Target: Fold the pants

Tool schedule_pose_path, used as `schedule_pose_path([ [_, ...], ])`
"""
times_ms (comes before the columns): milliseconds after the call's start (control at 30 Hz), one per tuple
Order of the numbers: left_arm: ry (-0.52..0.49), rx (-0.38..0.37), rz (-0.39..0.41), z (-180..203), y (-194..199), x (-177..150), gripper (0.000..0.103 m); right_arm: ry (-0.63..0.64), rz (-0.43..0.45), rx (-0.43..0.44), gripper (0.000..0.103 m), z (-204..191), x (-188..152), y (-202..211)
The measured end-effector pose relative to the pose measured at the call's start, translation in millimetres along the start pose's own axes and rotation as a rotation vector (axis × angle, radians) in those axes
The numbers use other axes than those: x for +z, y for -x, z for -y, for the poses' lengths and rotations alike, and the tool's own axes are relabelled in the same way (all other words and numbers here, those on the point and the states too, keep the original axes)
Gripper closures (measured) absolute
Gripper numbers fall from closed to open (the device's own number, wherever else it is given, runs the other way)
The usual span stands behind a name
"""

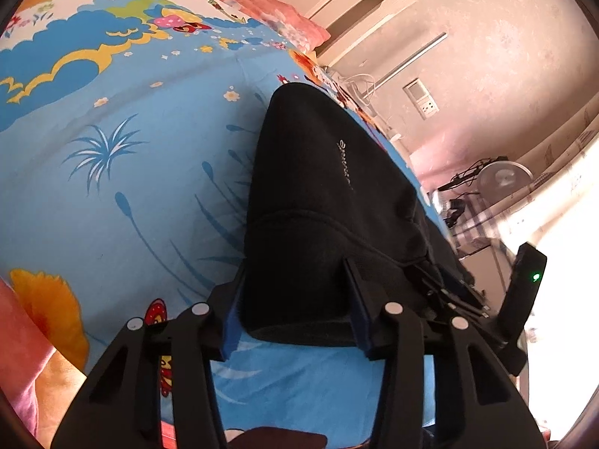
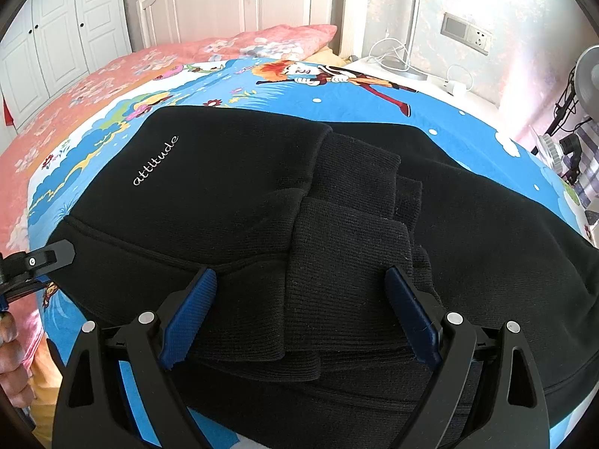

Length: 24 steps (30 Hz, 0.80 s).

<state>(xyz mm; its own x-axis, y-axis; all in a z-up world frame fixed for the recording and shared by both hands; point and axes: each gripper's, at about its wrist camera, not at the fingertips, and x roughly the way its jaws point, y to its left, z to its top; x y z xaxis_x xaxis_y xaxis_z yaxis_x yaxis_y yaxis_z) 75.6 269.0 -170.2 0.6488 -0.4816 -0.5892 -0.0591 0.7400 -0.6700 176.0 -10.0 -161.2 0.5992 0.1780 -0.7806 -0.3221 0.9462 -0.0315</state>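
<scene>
Black pants [image 2: 232, 172] lie mostly folded on the bed [image 1: 123, 187]; your left tongs [image 1: 295, 321] and right tongs [image 2: 299, 318] are both spread, straddling edges. Final fold remains, I'd judge.

We see black pants [image 2: 232, 172] lying folded on the bed, white "attitude" script on the top layer, ribbed cuffs [image 2: 348, 247] stacked over the middle, one folded edge facing us.

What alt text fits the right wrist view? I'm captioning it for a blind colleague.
Black pants, folded with ribbed cuffs on top, lie on a cartoon-print bedsheet. The open right tool straddles the cuffs; white "attitude" lettering shows.
</scene>
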Motion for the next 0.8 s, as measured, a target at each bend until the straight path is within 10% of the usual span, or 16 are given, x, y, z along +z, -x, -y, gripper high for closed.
schedule_pose_path([
  [233,0.013,-0.008,-0.004,-2.1,-2.9,-1.5,0.055,0.062,0.056,0.048,0.018,-22.4,76.8,27.1],
  [400,0.014,-0.007,-0.008,-1.9,-3.0,-1.2,0.054,0.264,-0.02,0.204,0.018,-99.1,136.7,-30.9],
  [567,0.032,-0.036,-0.008,-2.8,-0.4,-4.0,0.048,0.271,-0.107,0.174,0.014,-109.4,138.4,-107.5],
  [800,0.007,-0.046,0.016,0.1,-1.1,-6.6,0.046,0.227,-0.096,0.212,0.012,-103.3,139.0,-112.0],
])
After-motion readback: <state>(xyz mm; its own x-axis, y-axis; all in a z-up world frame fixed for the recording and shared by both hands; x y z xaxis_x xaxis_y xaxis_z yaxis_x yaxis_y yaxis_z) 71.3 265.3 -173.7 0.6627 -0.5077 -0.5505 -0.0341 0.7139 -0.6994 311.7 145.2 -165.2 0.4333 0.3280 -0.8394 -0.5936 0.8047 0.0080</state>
